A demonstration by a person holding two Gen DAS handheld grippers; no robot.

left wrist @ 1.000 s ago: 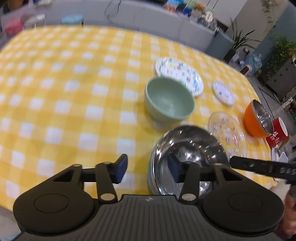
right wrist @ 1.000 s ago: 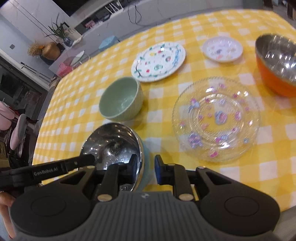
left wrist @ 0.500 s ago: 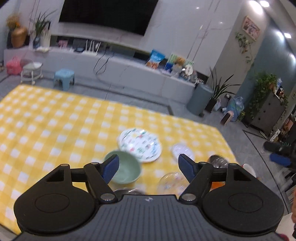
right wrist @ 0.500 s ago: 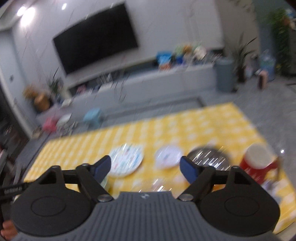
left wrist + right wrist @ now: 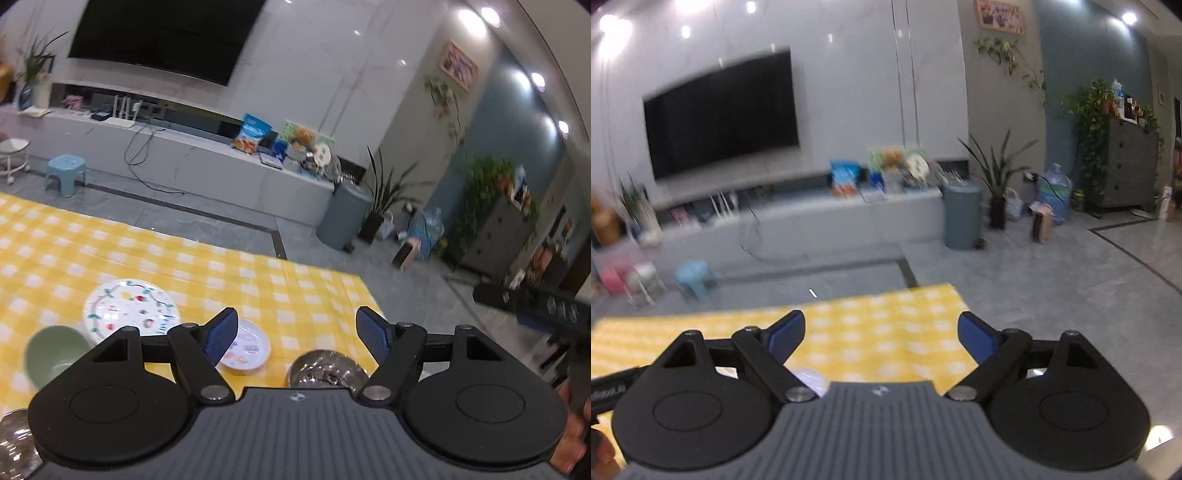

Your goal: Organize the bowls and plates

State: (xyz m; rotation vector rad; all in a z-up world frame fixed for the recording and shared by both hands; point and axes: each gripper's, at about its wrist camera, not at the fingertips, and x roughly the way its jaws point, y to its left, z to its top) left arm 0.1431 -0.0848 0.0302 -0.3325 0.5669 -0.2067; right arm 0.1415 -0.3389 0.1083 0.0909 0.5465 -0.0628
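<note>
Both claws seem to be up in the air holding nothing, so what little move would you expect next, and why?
Probably the left claw dips back down toward the small plate just beneath it. It hangs open and empty above the table, and that plate, the big floral plate and the green bowl lie apart, unstacked. The right claw, its jaws opening on nothing, sees mostly bare cloth.

Left hand-held gripper (image 5: 297,334) wide open, right hand-held gripper (image 5: 881,338) opening.
</note>
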